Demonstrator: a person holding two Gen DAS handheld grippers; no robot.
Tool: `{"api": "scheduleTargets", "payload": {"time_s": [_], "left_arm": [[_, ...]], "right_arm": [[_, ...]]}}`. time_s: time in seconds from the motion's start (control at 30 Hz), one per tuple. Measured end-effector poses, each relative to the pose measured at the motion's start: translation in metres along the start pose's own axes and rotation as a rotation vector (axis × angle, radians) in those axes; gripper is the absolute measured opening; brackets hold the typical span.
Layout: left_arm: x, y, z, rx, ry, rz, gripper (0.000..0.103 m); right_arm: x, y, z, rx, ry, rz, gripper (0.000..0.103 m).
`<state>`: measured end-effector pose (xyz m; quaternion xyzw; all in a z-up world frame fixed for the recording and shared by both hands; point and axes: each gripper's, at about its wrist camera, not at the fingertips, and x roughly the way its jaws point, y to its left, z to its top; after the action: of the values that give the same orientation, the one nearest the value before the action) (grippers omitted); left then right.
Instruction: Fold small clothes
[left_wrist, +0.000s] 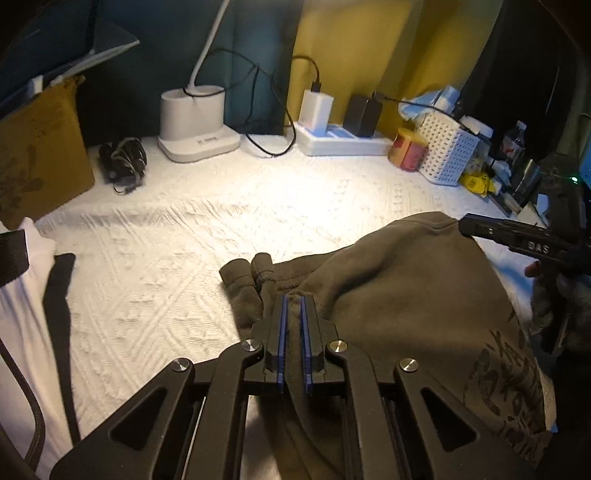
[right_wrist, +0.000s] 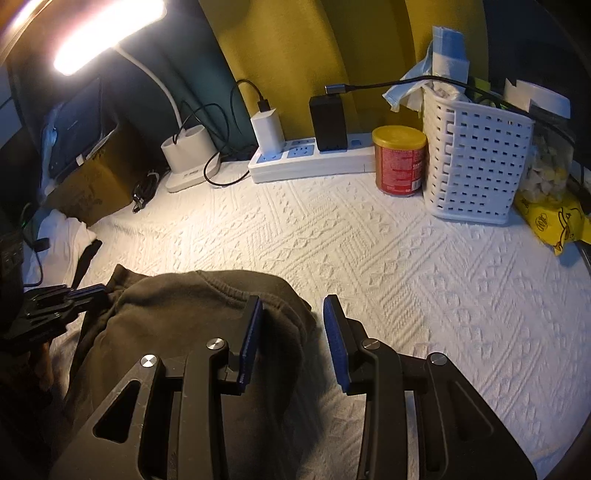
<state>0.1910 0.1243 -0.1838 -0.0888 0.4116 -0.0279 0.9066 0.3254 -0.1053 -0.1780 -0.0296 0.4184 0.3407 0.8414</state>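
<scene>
The right gripper hangs over the near edge of the white quilted cover, its blue pads apart, with a fold of the olive garment between them; whether the pads press on it cannot be told. Left of the garment, the left gripper meets its edge. Beyond the garment stand a power strip, a yellow-lidded can and a white basket. Further left sits a lit desk lamp.

Left gripper clamped; right gripper parted.
</scene>
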Motion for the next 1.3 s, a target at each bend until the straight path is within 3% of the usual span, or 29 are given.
{"api": "scheduleTargets", "payload": {"time_s": [0.3,0.37,0.43,0.47,0.6,0.63,0.67,0.73,0.83,1.17,1.2,1.27,1.3], "left_arm": [[-0.020,0.002,0.002,-0.020,-0.051,0.009,0.009],[-0.019,0.000,0.001,-0.018,-0.042,0.011,0.030],[-0.017,-0.001,-0.002,-0.034,-0.046,-0.006,0.074],[-0.016,0.000,-0.003,-0.056,-0.050,-0.010,0.077],[-0.009,-0.004,-0.006,-0.039,-0.033,-0.003,0.077],[-0.007,-0.007,-0.008,-0.009,-0.029,-0.006,0.077],[-0.005,-0.008,-0.009,0.005,-0.027,-0.005,0.069],[0.000,-0.008,-0.011,0.033,-0.006,0.019,0.013],[-0.001,0.004,-0.013,0.022,0.000,0.043,0.007],[-0.018,0.014,-0.019,-0.048,-0.007,0.075,0.011],[-0.020,0.014,-0.019,-0.050,-0.008,0.083,0.014],[-0.025,0.011,-0.019,-0.057,-0.015,0.103,0.032],[-0.031,0.009,-0.020,-0.063,-0.027,0.099,0.050]], "right_arm": [[0.003,0.003,-0.005,-0.001,0.008,0.004,0.037],[0.004,0.005,-0.005,-0.006,0.009,0.003,0.037],[0.005,0.008,-0.007,-0.019,0.013,-0.002,0.037],[0.005,0.009,-0.008,-0.026,0.014,-0.006,0.037],[0.009,0.015,-0.014,-0.063,0.027,-0.039,0.038],[0.010,0.015,-0.016,-0.069,0.031,-0.046,0.044],[0.011,0.015,-0.017,-0.075,0.035,-0.055,0.051],[0.011,0.015,-0.020,-0.087,0.037,-0.068,0.053],[0.010,0.015,-0.022,-0.090,0.037,-0.067,0.054],[-0.007,0.023,-0.027,-0.099,0.016,-0.070,0.054],[-0.011,0.025,-0.028,-0.100,0.013,-0.070,0.054],[-0.018,0.027,-0.032,-0.101,0.008,-0.070,0.054],[-0.020,0.028,-0.034,-0.101,0.005,-0.070,0.054]]}}
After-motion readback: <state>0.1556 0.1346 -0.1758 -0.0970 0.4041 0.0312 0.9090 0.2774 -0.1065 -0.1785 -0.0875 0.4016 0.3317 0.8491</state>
